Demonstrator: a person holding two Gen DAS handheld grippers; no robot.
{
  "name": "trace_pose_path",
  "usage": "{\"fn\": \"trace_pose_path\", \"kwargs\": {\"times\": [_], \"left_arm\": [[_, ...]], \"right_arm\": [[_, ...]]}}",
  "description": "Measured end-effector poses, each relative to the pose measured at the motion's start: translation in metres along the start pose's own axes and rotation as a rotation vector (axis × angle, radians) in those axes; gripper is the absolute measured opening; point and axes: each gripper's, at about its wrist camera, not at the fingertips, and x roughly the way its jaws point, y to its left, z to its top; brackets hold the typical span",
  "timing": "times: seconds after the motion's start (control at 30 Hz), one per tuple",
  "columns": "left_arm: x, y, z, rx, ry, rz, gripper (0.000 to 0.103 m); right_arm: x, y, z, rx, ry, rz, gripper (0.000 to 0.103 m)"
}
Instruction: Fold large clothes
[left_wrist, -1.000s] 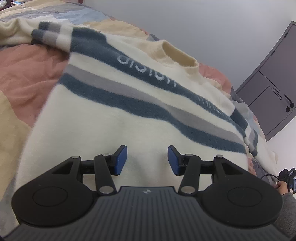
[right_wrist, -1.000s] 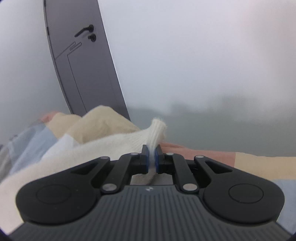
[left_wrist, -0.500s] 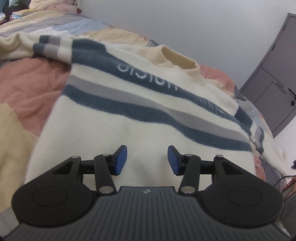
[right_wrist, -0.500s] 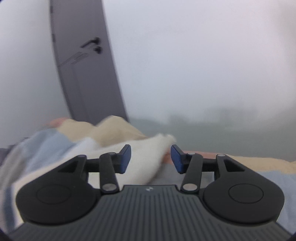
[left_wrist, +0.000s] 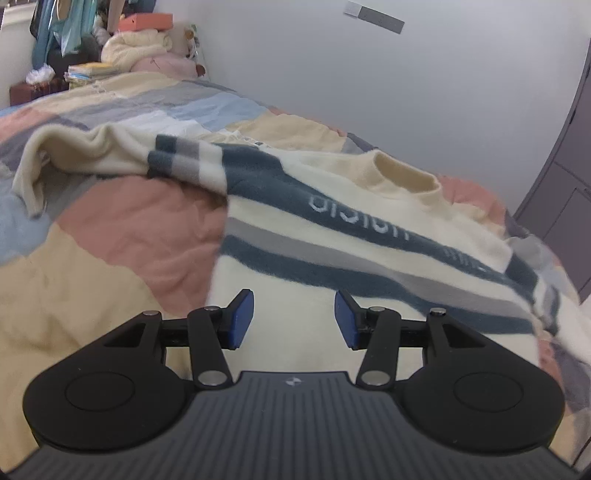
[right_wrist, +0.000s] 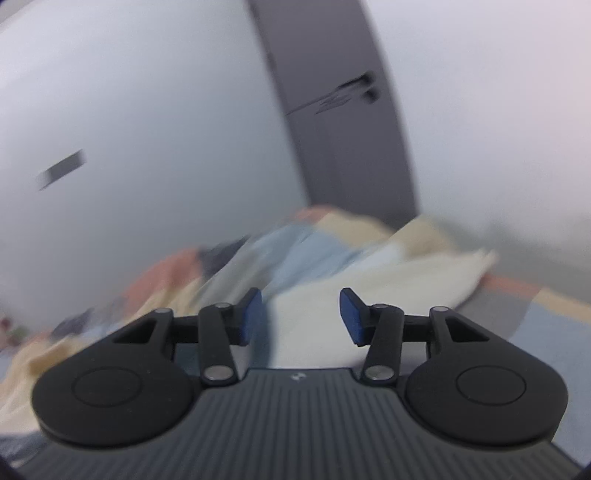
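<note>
A cream sweater (left_wrist: 354, 251) with dark blue and grey stripes lies spread on the patchwork bed cover (left_wrist: 140, 229). Its collar (left_wrist: 406, 177) points toward the far wall, and one sleeve (left_wrist: 85, 147) stretches off to the left. My left gripper (left_wrist: 293, 319) hovers open above the sweater's lower body, nothing between its blue pads. In the blurred right wrist view, my right gripper (right_wrist: 301, 317) is open and empty above a cream sleeve (right_wrist: 399, 280) lying on the cover.
A grey door (right_wrist: 332, 110) with a dark handle stands past the bed's end, also at the right edge of the left wrist view (left_wrist: 569, 177). Piled bedding, clothes and an orange box (left_wrist: 146, 22) crowd the far left corner. A pale wall runs behind the bed.
My right gripper opened and let go of the cream sleeve cuff, then lifted and swung away from it. My left gripper drew back and up a little, staying open.
</note>
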Motion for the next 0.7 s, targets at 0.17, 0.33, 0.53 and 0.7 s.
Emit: {"fn": "trace_pose_path", "kwargs": {"times": [0.17,0.33,0.53,0.7], "left_arm": [[-0.008,-0.016,-0.008,0.054,0.007,-0.051,0.055],[-0.014,-0.052,-0.022,0.151,0.020,-0.144,0.055],[-0.003,-0.103,-0.048,0.314,0.071,-0.206,0.055],[-0.006,-0.140,-0.068,0.357,0.137,-0.338,0.055]], "right_arm": [[-0.032,0.017,-0.040,0.065,0.208,0.173,0.051],[-0.069,0.018,-0.063,0.134,0.308,0.253,0.051],[-0.109,0.002,-0.084,0.125,0.318,0.285,0.051],[-0.118,-0.001,-0.070,0.131,0.245,0.319,0.051]]}}
